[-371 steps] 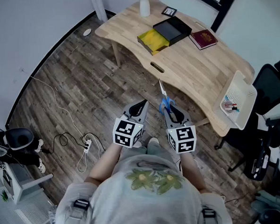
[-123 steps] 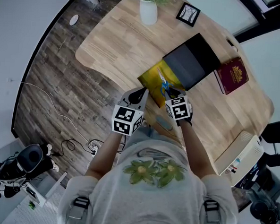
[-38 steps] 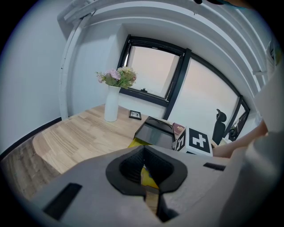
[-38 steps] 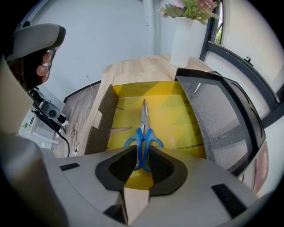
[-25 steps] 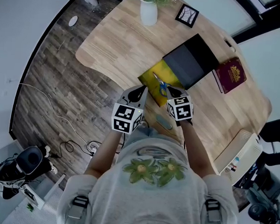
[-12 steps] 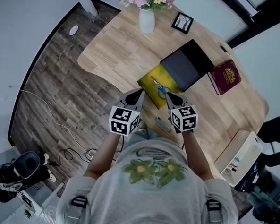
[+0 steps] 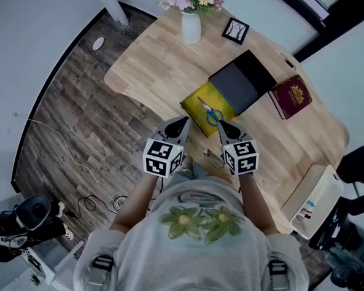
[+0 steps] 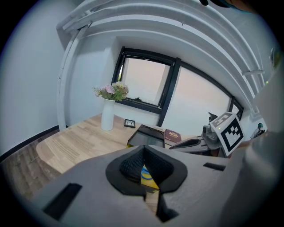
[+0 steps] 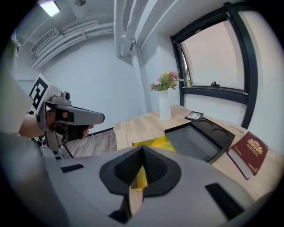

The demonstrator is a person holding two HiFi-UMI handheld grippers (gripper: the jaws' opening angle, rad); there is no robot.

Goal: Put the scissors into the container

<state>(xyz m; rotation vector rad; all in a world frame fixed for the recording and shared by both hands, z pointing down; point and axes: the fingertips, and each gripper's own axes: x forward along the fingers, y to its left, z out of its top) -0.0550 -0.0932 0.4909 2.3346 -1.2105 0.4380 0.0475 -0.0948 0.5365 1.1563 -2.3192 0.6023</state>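
The blue-handled scissors (image 7: 210, 113) lie inside the yellow-lined container (image 7: 196, 101) on the wooden desk (image 7: 150, 60). Its black lid (image 7: 242, 81) lies open just behind it. My right gripper (image 7: 222, 124) is shut and empty, held just short of the container's near edge. My left gripper (image 7: 182, 121) is also shut and empty, beside it on the left. In the left gripper view, a bit of yellow and a blue scissors handle (image 8: 144, 171) show below the shut left gripper (image 8: 143, 150). In the right gripper view, the container (image 9: 153, 142) lies just ahead of the right gripper (image 9: 143, 150).
A white vase of flowers (image 7: 190, 24) and a small picture frame (image 7: 236, 30) stand at the desk's far side. A red book (image 7: 290, 97) lies right of the lid. A white basket (image 7: 314, 202) sits at the desk's right end. A small grey object (image 7: 213, 159) lies near the front edge.
The right gripper, which carried the scissors earlier, has let them go in the container and drawn back toward the person. The left gripper has stayed shut alongside.
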